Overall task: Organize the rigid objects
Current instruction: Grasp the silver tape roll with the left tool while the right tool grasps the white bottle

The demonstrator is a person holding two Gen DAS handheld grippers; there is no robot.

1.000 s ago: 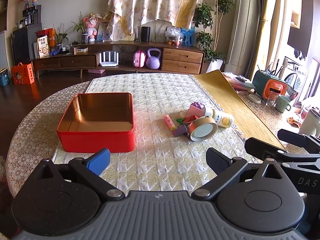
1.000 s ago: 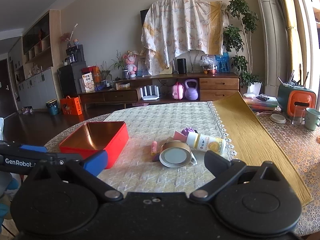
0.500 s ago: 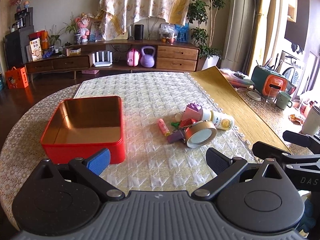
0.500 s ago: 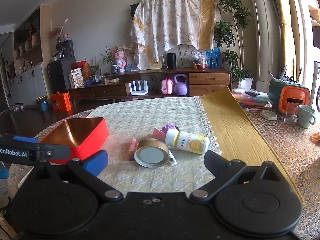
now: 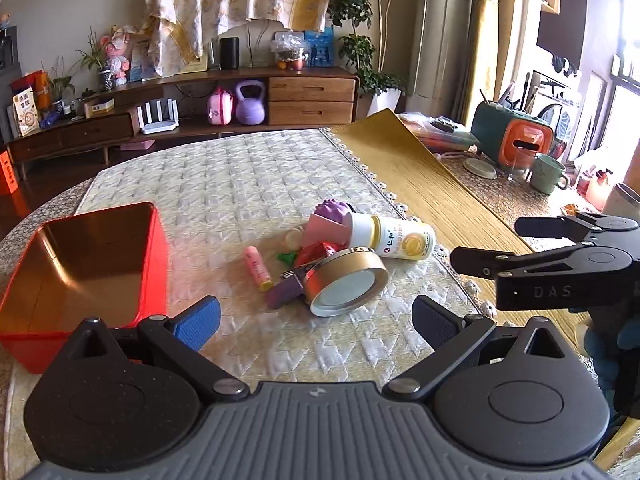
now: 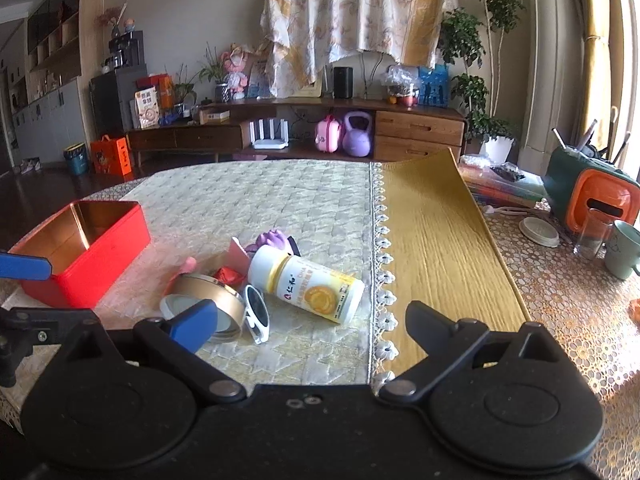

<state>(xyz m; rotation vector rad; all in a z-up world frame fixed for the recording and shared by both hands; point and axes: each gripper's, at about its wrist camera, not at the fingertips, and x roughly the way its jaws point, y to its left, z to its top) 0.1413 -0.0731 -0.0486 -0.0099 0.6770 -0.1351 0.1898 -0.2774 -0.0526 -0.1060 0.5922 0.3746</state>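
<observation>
A red tin box (image 5: 80,264) (image 6: 86,248) with a gold inside stands open on the left of the quilted cloth. Right of it lies a small heap: a white and yellow bottle (image 5: 394,238) (image 6: 310,282) on its side, a gold round tin (image 5: 346,282) (image 6: 208,300), a pink tube (image 5: 257,266), a pink and purple toy (image 5: 330,222), a red wrapped piece (image 5: 316,252) and white sunglasses (image 6: 256,312). My left gripper (image 5: 316,320) is open just short of the gold tin, holding nothing. My right gripper (image 6: 312,322) is open near the bottle, holding nothing.
A yellow runner (image 6: 436,240) lies right of the cloth. Further right stand a green mug (image 6: 622,248), a glass (image 6: 592,236), a white lid (image 6: 540,231) and an orange and green holder (image 6: 592,196). A sideboard (image 6: 320,128) lines the far wall.
Both grippers have moved forward and rightward toward the heap, which looks larger now. The red box has slid to the left in both views. Both grippers stay open.
</observation>
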